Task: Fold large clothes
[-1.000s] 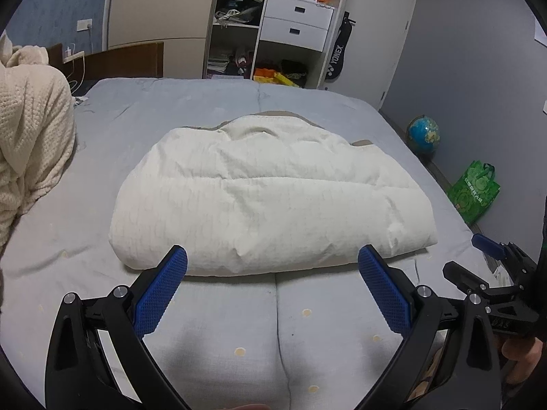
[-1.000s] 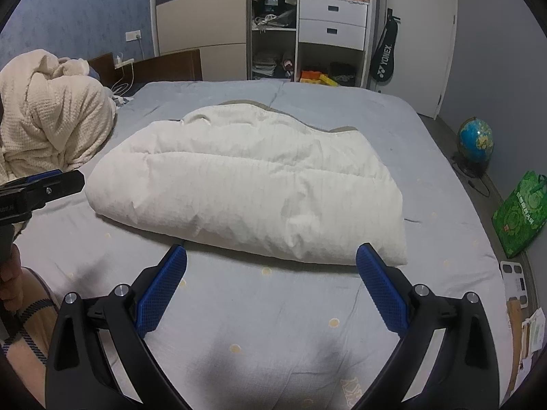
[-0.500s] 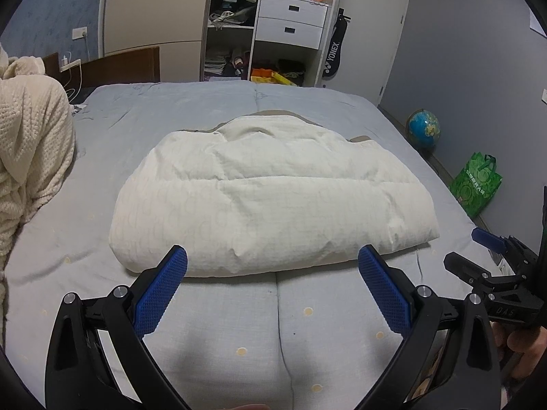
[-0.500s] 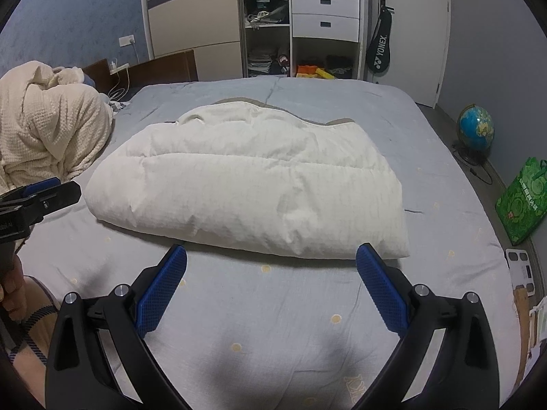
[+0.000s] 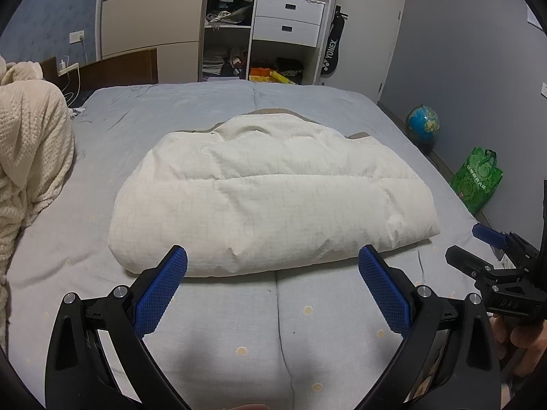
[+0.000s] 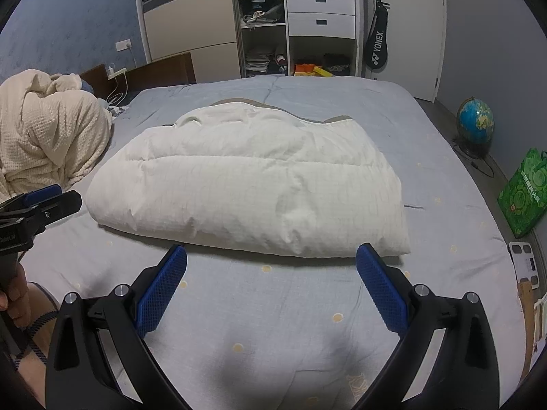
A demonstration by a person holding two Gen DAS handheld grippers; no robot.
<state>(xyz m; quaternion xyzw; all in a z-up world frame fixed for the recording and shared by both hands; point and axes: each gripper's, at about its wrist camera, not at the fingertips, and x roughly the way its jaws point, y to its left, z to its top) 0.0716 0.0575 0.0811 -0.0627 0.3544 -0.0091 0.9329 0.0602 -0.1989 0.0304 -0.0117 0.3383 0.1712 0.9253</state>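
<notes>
Right wrist view: racket bag (image 6: 377, 51) reads "YONEX".

Your right gripper (image 6: 271, 256): jaws spread wide, holding nothing.
Folded white garment (image 6: 253, 184): flat on your bed (image 6: 444, 205), just beyond the fingertips.
Your left gripper (image 6: 51, 200): at the left edge, beside the garment.

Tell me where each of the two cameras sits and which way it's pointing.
Left wrist: on the left gripper, looking across the bed at the folded white garment; right gripper and hand at right edge.
Right wrist: on the right gripper, same direction; left gripper at left edge.
Shared: garment, globe, green bag, wardrobe.
</notes>
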